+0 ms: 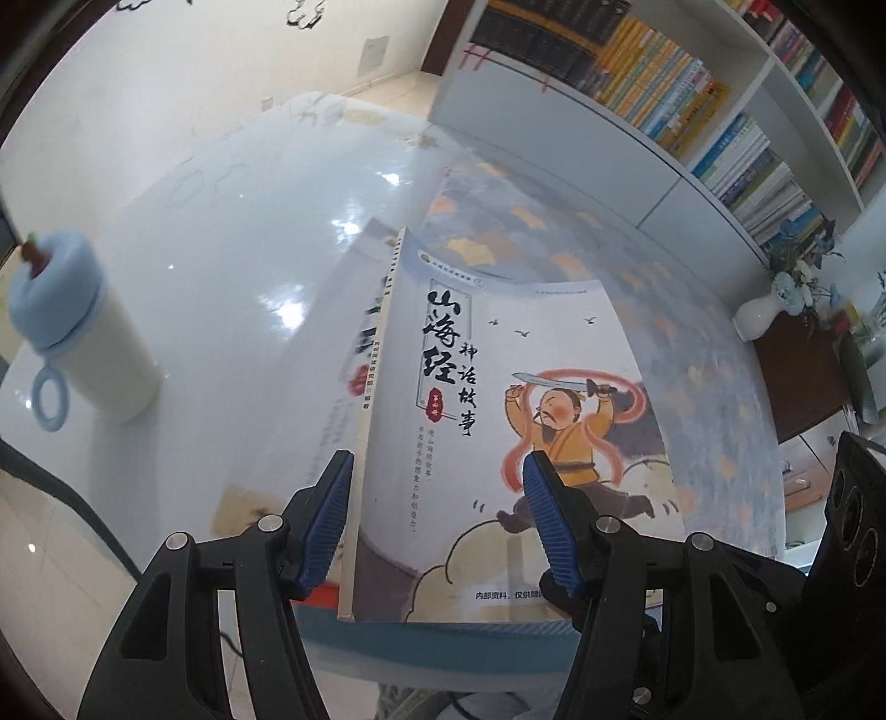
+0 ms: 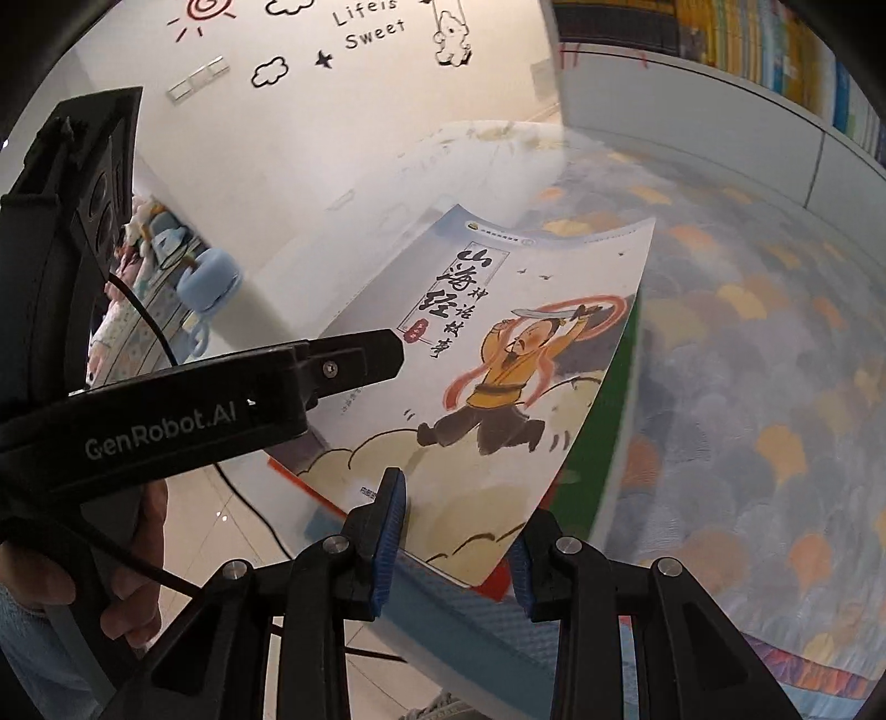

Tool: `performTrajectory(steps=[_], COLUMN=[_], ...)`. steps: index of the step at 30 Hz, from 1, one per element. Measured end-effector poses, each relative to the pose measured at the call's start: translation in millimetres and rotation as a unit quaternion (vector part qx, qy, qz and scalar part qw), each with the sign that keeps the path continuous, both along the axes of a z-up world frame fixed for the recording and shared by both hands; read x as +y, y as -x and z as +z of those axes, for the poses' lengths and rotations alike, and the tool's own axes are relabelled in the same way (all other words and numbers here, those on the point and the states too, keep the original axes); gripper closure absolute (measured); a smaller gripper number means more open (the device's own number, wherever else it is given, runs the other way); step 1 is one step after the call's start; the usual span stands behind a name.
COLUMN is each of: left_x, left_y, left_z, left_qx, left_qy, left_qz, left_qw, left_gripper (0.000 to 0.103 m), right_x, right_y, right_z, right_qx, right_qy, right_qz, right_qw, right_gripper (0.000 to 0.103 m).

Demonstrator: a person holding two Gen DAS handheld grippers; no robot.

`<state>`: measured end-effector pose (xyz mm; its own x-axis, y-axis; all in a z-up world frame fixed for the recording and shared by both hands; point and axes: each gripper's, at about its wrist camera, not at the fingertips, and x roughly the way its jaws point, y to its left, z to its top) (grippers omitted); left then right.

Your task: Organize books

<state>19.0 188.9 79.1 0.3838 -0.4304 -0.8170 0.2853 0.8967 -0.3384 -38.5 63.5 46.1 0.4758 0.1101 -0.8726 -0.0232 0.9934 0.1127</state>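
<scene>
The book [image 1: 498, 421], a thin paperback with Chinese title lettering and a cartoon swordsman in a yellow tunic on its cover, lies face up near the front edge of the table [image 1: 221, 249], its spine to the left in the left wrist view. In the right wrist view it rests on top of other flat books, a green one [image 2: 598, 443] showing along its right edge and a red one [image 2: 495, 581] at its near corner.

The left gripper [image 1: 437, 520] stands open over the book's near left part: its left blue pad is beside the spine, its right pad over the cover, neither pressing. The right gripper [image 2: 457, 526] straddles the near right corner of the cover with its pads narrowly apart; I cannot tell whether they press on it.

The table is glossy white at the left, and a patterned cloth [image 1: 692, 354] of blue and orange shapes covers its right part. A white bottle [image 1: 88, 332] with a blue cap stands well to the left. Beyond are a white bookcase [image 1: 637, 94] packed with books, a white vase of flowers [image 1: 764, 315] on a dark cabinet, and a wall with "Life is Sweet" stickers [image 2: 371, 25]. A person's hand [image 2: 138, 581] grips the left gripper's handle.
</scene>
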Motion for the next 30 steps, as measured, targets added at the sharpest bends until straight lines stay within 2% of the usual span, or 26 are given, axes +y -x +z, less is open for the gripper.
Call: performTrajectory(steps=[6,8,9,10,12,14,17,19,22,24,26,30], left_x=[11.3,14.3,17.1,19.9,26.3,29.5,26.0,25.6,23.1,14.0,-1.9,-39.0], left_y=[-2.3,-4.2,-4.5,-3.4,-1.4,2.7,5.3,8.9,17.1,29.2,42.2,59.7], left_z=[0.1,0.9,3.0,5.2,8.3,13.0,18.2,23.8,37.6,52.4,66.1,76.2], left_qx=[0.000,0.003,0.003,0.004,0.012,0.016,0.021,0.032,0.056,0.053,0.042,0.040], left_qy=[-0.030,-0.046,-0.054,-0.049,-0.033,-0.039,-0.091,-0.116,-0.115,-0.110,-0.120,-0.124], left_qz=[-0.007,-0.003,0.006,0.011,0.016,0.023,0.036,0.047,0.056,0.048,0.040,0.031], left_qw=[0.9995,0.9989,0.9985,0.9987,0.9993,0.9988,0.9950,0.9916,0.9902,0.9913,0.9910,0.9910], left_gripper=[0.044,0.038,0.032,0.032,0.024,0.022,0.022,0.022,0.022,0.020,0.017,0.017], right_x=[16.8,19.6,19.4,18.2,14.9,10.2,1.3,-10.6,-34.4,-62.2,-85.3,-129.6], right_y=[1.8,-0.3,-2.1,-4.2,-10.2,-6.8,5.5,13.4,20.9,24.4,27.3,40.2], right_z=[-4.5,-4.3,-5.8,-7.9,-16.6,-23.6,-24.3,-23.7,-17.8,-4.6,10.5,38.3], right_qx=[0.000,0.001,0.006,0.019,0.064,0.093,0.109,0.122,0.133,0.120,0.103,0.079], right_qy=[0.001,-0.001,-0.012,-0.031,-0.061,-0.072,-0.022,0.012,0.020,0.002,0.009,0.035], right_qz=[0.008,0.010,0.011,0.015,0.030,0.040,0.031,0.016,-0.018,-0.063,-0.096,-0.133], right_qw=[1.000,1.000,1.000,0.999,0.996,0.992,0.993,0.992,0.991,0.991,0.990,0.987], right_gripper=[0.071,0.070,0.063,0.057,0.027,0.021,0.012,0.011,0.011,0.011,0.011,0.000])
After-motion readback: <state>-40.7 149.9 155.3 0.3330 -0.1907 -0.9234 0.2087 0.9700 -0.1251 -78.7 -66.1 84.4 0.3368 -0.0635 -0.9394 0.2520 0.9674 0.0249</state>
